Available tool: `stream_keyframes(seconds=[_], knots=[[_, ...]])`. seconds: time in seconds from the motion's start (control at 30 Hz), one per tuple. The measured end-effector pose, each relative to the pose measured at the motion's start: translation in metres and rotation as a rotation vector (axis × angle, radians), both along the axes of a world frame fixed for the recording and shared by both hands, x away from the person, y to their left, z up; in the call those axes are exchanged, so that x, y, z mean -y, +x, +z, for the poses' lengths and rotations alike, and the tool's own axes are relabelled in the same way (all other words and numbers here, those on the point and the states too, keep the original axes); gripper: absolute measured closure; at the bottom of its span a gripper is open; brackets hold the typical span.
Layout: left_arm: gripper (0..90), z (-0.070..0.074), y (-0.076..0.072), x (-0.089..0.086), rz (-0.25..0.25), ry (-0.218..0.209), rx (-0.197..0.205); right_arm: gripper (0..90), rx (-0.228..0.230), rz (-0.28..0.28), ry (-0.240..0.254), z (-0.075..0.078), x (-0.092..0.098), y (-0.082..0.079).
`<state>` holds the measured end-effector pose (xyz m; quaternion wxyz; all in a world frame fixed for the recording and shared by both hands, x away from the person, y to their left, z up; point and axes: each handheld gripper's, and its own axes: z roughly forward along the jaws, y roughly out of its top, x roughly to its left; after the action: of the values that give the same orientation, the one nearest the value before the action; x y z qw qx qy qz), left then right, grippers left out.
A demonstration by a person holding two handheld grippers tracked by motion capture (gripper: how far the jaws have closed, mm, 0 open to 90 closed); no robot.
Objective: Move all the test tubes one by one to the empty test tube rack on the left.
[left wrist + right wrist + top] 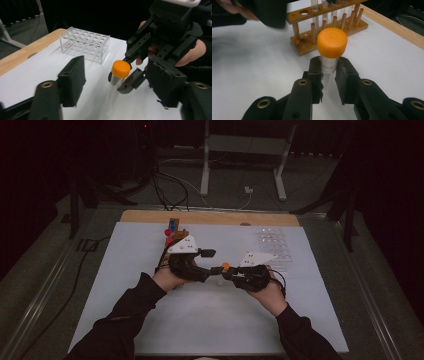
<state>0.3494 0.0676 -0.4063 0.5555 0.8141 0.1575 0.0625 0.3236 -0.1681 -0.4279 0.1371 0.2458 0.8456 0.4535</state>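
A clear tube with an orange cap [332, 42] stands upright over the white mat, and my right gripper [329, 67] is shut on its labelled body just below the cap. From above, the orange cap [226, 266] sits between both hands at the middle of the table. My left gripper [117, 73] faces the right one, its two jaws standing on either side of the tube [115, 86] with a gap on each side and neither pad touching it. In the high view the left gripper [212, 261] meets the right gripper [231, 272] head-on.
A wooden rack [329, 30] holding a few tubes stands behind the held tube, seen at the back left [175, 232] from above. A clear plastic rack [85, 43] sits at the back right [272, 245]. The white mat [210, 320] covers the wooden table.
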Motion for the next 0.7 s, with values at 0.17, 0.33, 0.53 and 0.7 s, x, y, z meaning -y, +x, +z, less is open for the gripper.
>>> stream_keyframes(seconds=[0.17,0.33,0.53,0.7], knots=[[45.8,-0.006,0.001,0.01,0.001,0.021,0.013,75.2,-0.001,0.01,-0.002,0.001,-0.002,-0.002],[62.4,-0.011,0.001,0.015,-0.029,0.042,0.011,75.1,-0.002,0.011,0.004,0.001,-0.003,-0.003],[71.2,-0.003,-0.001,0.006,-0.008,0.028,0.052,61.7,-0.01,0.011,0.035,0.002,0.0,-0.002],[71.3,0.013,0.002,-0.024,0.06,0.024,0.085,39.6,0.001,-0.006,0.071,0.005,0.005,-0.004]])
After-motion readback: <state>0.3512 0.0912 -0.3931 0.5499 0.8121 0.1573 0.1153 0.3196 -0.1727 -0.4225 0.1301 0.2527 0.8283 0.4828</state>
